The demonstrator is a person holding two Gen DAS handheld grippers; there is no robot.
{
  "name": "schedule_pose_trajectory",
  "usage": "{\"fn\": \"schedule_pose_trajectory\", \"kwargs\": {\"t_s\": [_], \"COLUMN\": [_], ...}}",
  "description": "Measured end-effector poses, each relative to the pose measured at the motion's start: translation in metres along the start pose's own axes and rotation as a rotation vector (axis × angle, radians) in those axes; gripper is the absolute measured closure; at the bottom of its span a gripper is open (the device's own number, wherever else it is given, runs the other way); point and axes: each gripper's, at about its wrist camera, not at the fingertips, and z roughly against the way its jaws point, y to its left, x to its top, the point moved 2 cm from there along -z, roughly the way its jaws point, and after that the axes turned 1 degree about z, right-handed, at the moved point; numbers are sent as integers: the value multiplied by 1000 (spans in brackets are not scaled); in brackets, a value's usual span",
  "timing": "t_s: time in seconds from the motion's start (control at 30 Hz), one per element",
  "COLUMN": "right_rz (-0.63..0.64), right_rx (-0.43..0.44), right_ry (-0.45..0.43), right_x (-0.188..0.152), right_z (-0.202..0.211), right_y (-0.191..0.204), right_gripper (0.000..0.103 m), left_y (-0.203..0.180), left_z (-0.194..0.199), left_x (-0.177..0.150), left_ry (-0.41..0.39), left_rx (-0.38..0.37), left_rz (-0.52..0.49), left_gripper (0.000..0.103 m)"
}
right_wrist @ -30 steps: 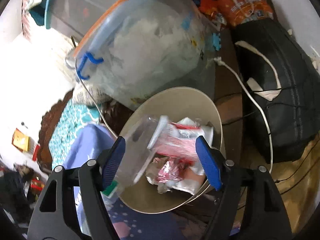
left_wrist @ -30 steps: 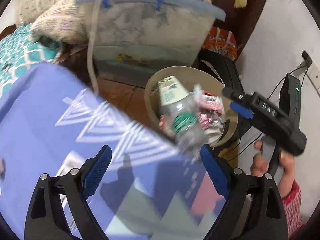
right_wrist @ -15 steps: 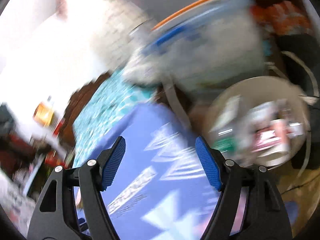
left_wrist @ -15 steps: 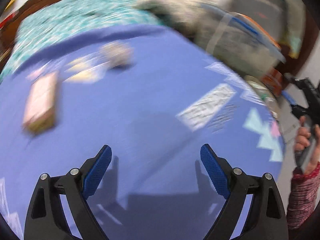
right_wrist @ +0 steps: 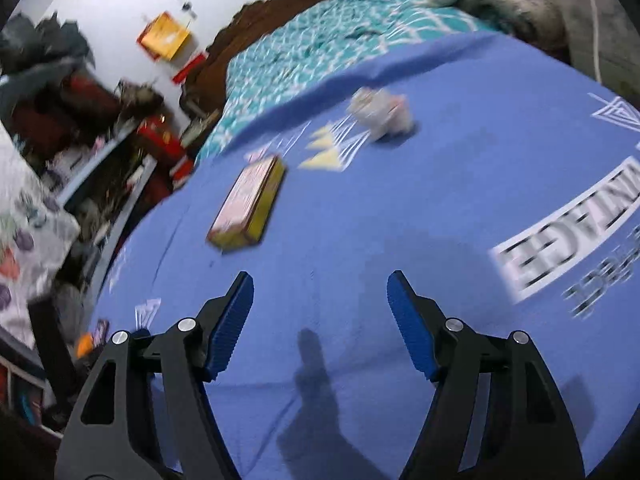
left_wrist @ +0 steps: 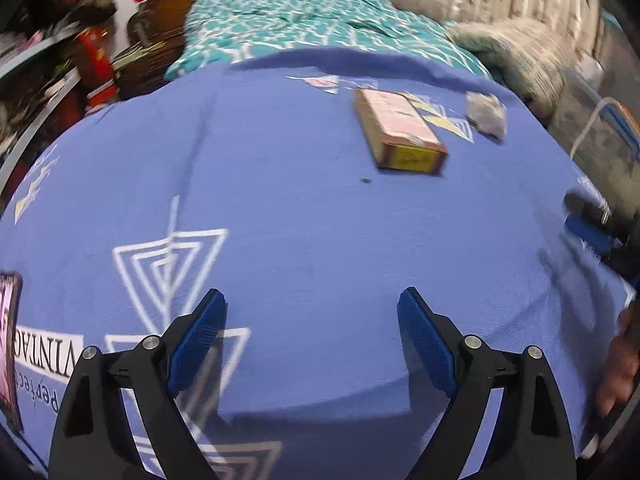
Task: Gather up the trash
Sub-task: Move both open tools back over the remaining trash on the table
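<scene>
- Both cameras are now looking across the blue printed bedsheet (left_wrist: 304, 216), having swung away from the round bin of bottles and wrappers that filled both views a second ago; the bin is no longer showing in either view.
- Left gripper (left_wrist: 312, 336) is hanging over the sheet with its blue-padded fingers (left_wrist: 196, 340) spread wide and released, gripping nothing.
- Right gripper (right_wrist: 320, 324) is likewise hovering over the sheet, its fingers (right_wrist: 230, 324) parted and empty; its shadow is falling on the fabric between them.
- A flat cardboard box (left_wrist: 400, 132), pink on top with a yellow end, is lying on the sheet well ahead of the left fingers, somewhat toward the right finger's side; in the right wrist view the same box (right_wrist: 248, 204) is lying ahead of the left-hand finger, well apart from it.
- A crumpled grey-white wrapper (left_wrist: 486, 114) is resting just beyond and to the right of the box, apart from it; from the right gripper it (right_wrist: 380, 114) is sitting far ahead, roughly in line with the right-hand finger.
- Beyond the blue sheet, a teal patterned bedspread (left_wrist: 320, 28) is stretching toward a dark wooden headboard (right_wrist: 276, 8).
- At the right edge of the left wrist view, the right gripper's blue pad and the person's hand (left_wrist: 618, 368) are showing, blurred.
</scene>
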Motion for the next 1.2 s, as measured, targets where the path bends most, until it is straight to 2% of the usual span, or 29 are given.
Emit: {"fn": "schedule_pose_trajectory", "kwargs": {"t_s": [0.07,0.17,0.33,0.47,0.57,0.77,1.2], "right_rz": [37,75,34,78,82,46,19], "right_rx": [-37,-83,-93,-117,-120,-116,-104], "right_ry": [16,-11,-22,-74,-87,-129,-156], "right_x": [2,3,2,-5,-13,-18,-21], "right_z": [-7,-7,-5,16,25,41,46], "right_y": [5,7,-6,9,20,11,3], "right_gripper": [33,32,32,32,32,32,32], "left_y": [3,0,4,7,7,1,-12], "left_z": [1,0,5,12,16,22,39], "left_x": [0,-1,-3,-5,-6,-7,-9], "left_ry": [-6,-10,-26,-62,-81,-115,-217], "left_rx": [-8,-10,-25,-32,-27,-10,-24], "left_rz": [11,15,41,69,65,36,-35], "left_gripper": [18,17,19,19,19,19,18]}}
